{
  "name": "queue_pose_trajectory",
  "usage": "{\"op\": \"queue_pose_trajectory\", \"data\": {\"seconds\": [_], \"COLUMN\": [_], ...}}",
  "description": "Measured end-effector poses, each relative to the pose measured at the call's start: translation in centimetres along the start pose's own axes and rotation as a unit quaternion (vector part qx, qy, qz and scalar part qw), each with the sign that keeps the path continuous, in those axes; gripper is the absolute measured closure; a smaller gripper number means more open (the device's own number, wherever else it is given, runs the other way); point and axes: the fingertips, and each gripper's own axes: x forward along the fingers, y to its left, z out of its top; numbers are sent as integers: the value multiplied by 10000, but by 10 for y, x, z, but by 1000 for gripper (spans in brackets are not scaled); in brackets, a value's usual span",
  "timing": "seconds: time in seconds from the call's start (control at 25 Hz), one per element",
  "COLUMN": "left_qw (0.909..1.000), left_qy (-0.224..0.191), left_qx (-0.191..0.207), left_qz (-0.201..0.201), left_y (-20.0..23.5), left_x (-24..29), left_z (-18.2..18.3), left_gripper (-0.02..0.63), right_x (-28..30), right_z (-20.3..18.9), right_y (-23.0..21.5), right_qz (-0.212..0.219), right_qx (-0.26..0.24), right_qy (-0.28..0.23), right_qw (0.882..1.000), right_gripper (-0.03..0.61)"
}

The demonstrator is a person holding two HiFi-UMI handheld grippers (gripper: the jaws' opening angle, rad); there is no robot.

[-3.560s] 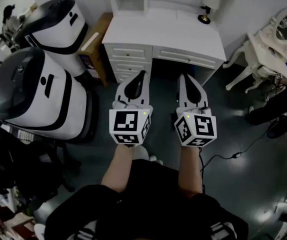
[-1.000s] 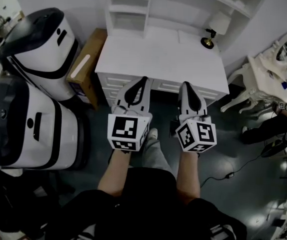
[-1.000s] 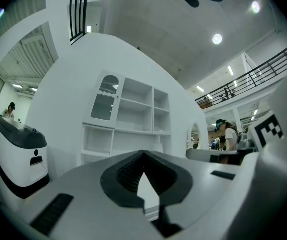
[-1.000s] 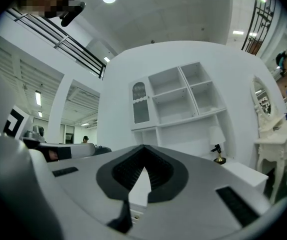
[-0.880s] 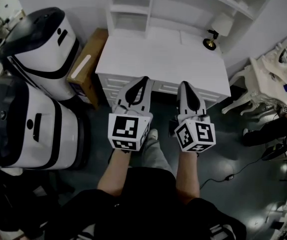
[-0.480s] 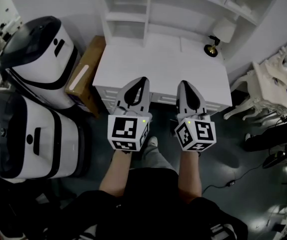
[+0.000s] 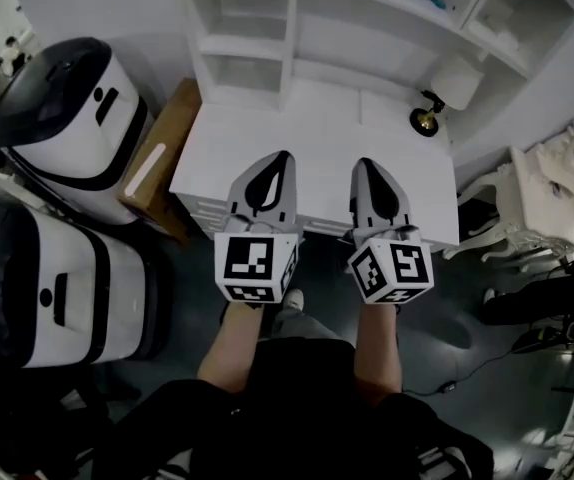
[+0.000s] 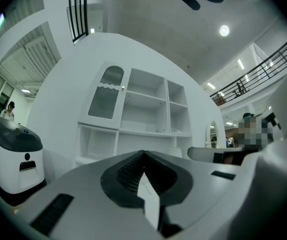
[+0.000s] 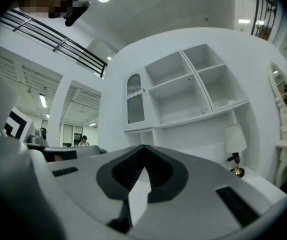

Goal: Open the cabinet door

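Observation:
A white desk [image 7: 317, 128] carries a white shelf hutch [image 7: 267, 28]. The cabinet door [image 8: 106, 96], white with an arched glass pane, is shut at the hutch's upper left, and also shows in the right gripper view [image 9: 135, 104]. I hold both grippers level, side by side, pointing at the hutch. My left gripper [image 7: 275, 160] is over the desk's front edge, its jaws shut with nothing between them [image 8: 143, 154]. The right gripper [image 7: 364, 166] is beside it, also shut and empty [image 9: 144, 147]. Both are well short of the door.
A small lamp [image 7: 445, 88] stands on the desk's right rear corner. Two large white and black machines [image 7: 67, 108] [image 7: 37, 278] stand to the left, with a cardboard box [image 7: 157, 158] against the desk. A white chair [image 7: 512, 208] is at the right.
I have stepped towards the desk. Both grippers have travelled forward together, from over the floor before the drawers to over the desk's front edge. Their jaws stayed shut.

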Motion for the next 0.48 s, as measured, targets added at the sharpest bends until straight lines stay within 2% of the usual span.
{"op": "queue_pose_trajectory", "data": {"seconds": [0.48], "left_qw": [9996], "left_qy": [-89], "left_qx": [225], "left_qz": [141], "left_y": [-10], "left_x": [79], "left_z": [5], "left_gripper": [603], "right_x": [56], "right_z": [7], "right_y": [-61], "right_qz": [281], "right_qx": [103], "right_qy": [-128], "right_qw": [9995], "right_gripper": [560]}}
